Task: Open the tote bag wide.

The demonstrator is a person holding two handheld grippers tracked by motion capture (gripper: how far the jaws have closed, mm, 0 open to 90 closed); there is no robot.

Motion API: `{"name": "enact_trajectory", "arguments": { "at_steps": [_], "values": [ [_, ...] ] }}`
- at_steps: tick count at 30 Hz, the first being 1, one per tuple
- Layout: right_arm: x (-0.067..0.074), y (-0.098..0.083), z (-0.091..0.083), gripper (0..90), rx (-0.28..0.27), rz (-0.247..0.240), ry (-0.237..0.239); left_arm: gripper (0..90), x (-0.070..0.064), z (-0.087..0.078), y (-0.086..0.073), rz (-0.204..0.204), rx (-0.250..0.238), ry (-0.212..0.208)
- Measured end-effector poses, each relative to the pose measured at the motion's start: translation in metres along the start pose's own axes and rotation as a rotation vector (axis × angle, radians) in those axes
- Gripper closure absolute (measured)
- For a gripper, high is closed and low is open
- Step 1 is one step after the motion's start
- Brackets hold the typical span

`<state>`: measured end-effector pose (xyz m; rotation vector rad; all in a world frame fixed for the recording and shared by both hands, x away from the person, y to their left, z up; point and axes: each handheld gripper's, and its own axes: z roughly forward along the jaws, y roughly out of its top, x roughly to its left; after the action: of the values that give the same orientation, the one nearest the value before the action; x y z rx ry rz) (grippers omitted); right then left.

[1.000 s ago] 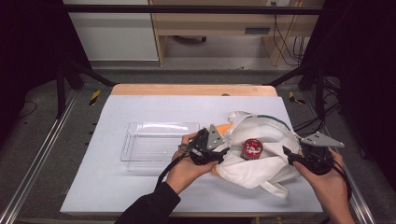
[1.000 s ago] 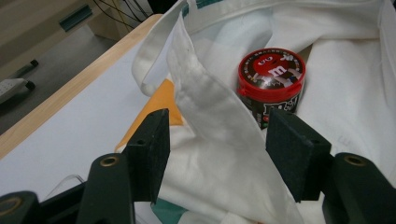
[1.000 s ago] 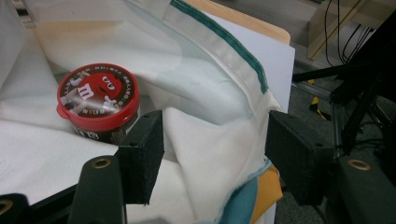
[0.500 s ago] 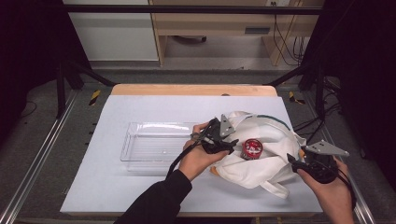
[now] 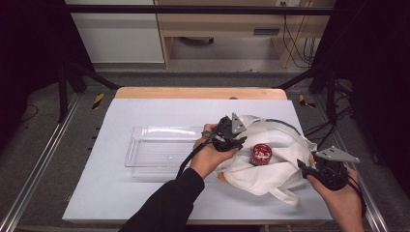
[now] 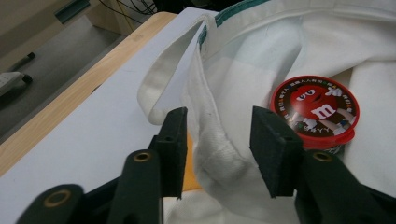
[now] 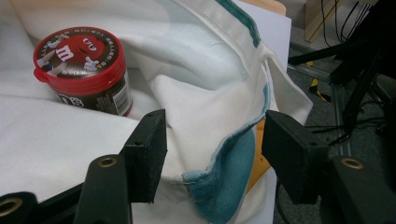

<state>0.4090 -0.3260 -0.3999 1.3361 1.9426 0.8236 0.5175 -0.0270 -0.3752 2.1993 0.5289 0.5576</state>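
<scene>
White cloth bag (image 5: pixel 270 159): left gripper (image 5: pixel 231 140) has just been closing around its rim fold, pads not pinching yet; right gripper (image 5: pixel 309 169) spread over the teal-edged hem. I'd grab deep, beside the M&M's tub (image 5: pixel 261 153).

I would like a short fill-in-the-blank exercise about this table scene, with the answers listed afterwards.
1. The round tub with the red lid lies on the white ____ bag.
2. The clear plastic tray contains ____.
3. A fold of white fabric runs between the jaws of the ____ gripper, beside the tub.
4. The bag's rim near the right gripper has a ____ trim.

Answers: cloth; nothing; left; green
</scene>
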Motion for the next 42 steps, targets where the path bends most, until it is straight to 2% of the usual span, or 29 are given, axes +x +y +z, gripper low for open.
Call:
{"name": "enact_trajectory", "arguments": {
  "at_steps": [5,8,13,17,27,30,32,36,42],
  "values": [
    [-0.002,-0.008,-0.002,41.0,0.004,0.013,0.003,67.8,0.01,0.004,-0.004,-0.022,0.017,-0.003],
    [-0.002,-0.014,-0.004,41.1,0.011,0.018,0.005,72.5,0.018,0.007,-0.008,-0.049,0.032,-0.012],
    [-0.004,-0.024,-0.009,41.5,0.016,0.034,0.005,80.6,0.027,0.009,-0.014,-0.055,0.056,-0.007],
    [-0.004,-0.031,-0.009,44.1,0.026,0.045,0.006,81.6,0.03,0.009,-0.018,-0.065,0.067,-0.009],
    [-0.003,-0.046,-0.003,67.1,0.063,0.046,0.047,82.3,0.032,0.01,-0.024,-0.078,0.08,-0.008],
    [-0.001,-0.046,-0.001,73.8,0.066,0.038,0.04,82.4,0.032,0.01,-0.025,-0.077,0.081,-0.012],
    [0.0,-0.045,-0.001,76.3,0.066,0.027,0.031,82.4,0.032,0.009,-0.025,-0.077,0.081,-0.012],
    [-0.002,-0.043,-0.004,78.5,0.064,0.027,0.034,82.5,0.031,0.003,-0.022,-0.081,0.038,-0.003],
    [-0.007,-0.04,-0.016,80.2,0.061,0.01,0.022,82.6,0.03,0.0,-0.02,-0.072,0.04,0.004]
  ]
}}
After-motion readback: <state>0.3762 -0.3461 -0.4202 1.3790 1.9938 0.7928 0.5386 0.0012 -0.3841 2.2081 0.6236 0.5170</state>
